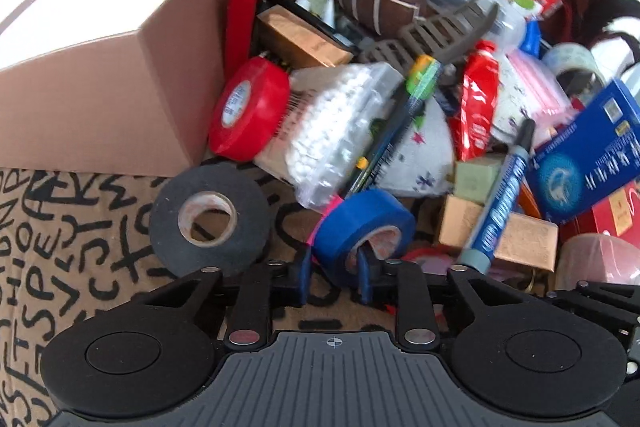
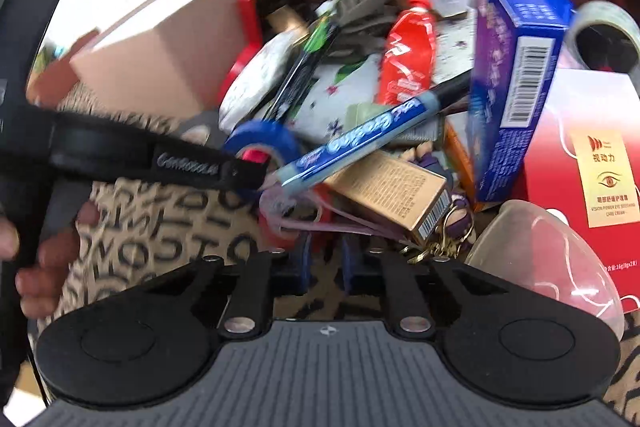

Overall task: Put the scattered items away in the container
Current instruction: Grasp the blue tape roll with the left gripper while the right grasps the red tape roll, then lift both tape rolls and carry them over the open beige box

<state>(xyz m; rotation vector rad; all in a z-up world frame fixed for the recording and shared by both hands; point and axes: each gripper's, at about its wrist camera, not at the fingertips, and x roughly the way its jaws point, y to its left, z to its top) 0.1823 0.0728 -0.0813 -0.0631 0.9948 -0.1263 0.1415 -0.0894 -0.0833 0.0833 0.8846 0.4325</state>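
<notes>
Left gripper (image 1: 334,277) clenched on blue tape roll's (image 1: 362,227) wall, one finger inside the core, presumably for lifting. Right gripper (image 2: 325,263) clenched; whether pink bands (image 2: 320,221) are caught cannot be told. Cardboard box (image 1: 120,75) up-left of left gripper.

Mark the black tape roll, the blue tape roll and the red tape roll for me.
black tape roll (image 1: 208,217), left wrist view, on its flat black face.
blue tape roll (image 1: 360,217), left wrist view, on its outer band.
red tape roll (image 1: 260,107), left wrist view, on its outer band.
</notes>
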